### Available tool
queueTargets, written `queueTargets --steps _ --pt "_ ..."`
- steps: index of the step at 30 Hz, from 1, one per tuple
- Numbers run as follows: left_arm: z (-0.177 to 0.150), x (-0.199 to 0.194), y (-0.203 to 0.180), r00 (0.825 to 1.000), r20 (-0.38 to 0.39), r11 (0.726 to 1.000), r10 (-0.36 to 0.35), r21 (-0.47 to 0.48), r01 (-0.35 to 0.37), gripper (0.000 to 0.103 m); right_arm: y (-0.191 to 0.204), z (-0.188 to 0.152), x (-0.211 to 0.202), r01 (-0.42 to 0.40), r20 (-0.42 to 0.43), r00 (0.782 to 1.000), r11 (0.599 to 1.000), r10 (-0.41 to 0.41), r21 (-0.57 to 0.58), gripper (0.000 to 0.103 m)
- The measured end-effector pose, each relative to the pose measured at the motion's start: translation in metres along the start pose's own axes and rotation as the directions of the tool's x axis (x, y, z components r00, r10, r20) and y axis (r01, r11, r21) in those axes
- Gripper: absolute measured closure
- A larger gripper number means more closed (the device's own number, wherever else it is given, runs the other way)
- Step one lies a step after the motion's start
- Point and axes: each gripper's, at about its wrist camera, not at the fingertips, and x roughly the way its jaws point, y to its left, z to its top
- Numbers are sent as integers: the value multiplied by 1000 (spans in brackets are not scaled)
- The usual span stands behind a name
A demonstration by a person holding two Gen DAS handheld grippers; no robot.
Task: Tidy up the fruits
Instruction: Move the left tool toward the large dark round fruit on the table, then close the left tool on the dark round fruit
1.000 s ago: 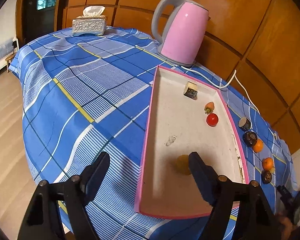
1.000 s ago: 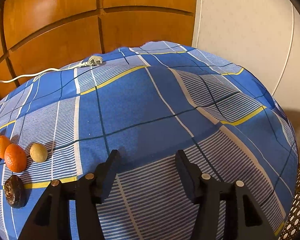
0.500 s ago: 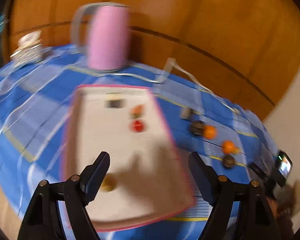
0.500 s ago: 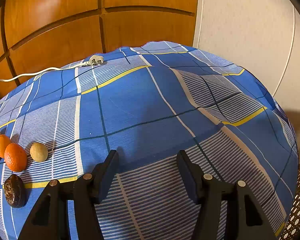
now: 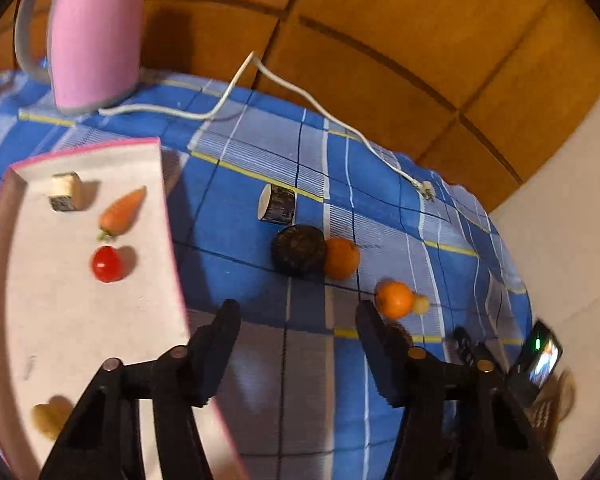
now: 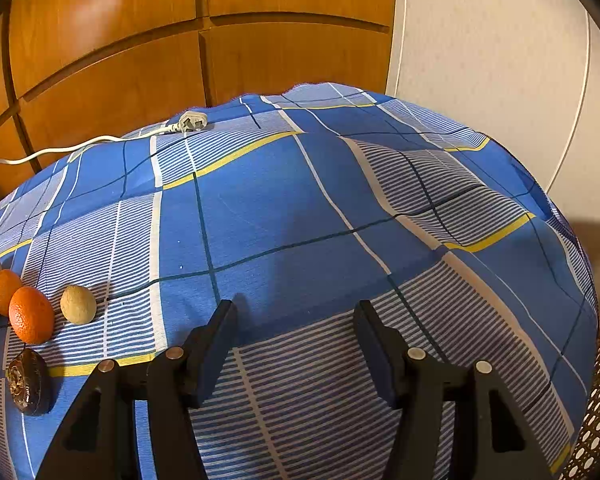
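While both tongs, left gripper & right gripper, gape with nothing between, fruit splits 2 ways; pink-rimmed tray has 4 pcs: tapered carrot, glossy round tomato, cut chunk, yellowish lump; plaid cloth bears 2 dimpled oranges, pale oval fruit, wrinkled dark fruit.

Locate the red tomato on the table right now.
In the left wrist view the tomato lies inside the pink tray, at left, just below the carrot.
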Motion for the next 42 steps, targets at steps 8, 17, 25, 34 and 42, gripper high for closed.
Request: queueTargets --steps 8,17,25,34,42 --pt "22 48 -16 998 9 997 70 19 -70 47 0 1 0 -4 1 1000 1000 4 5 41" --pt "28 92 -16 996 10 996 85 -41 -85 43 0 0 1 -1 4 1000 1000 1 7 41" --pt "40 102 -6 995 66 994 76 -87 -70 37 1 0 1 2 5 1000 1000 -2 4 41" --pt "42 101 -1 999 28 997 38 -72 -35 37 1 0 1 2 6 1000 1000 -2 3 41" --pt "39 103 -3 999 -8 999 35 -4 -35 27 1 0 1 2 6 1000 1000 -2 3 41"
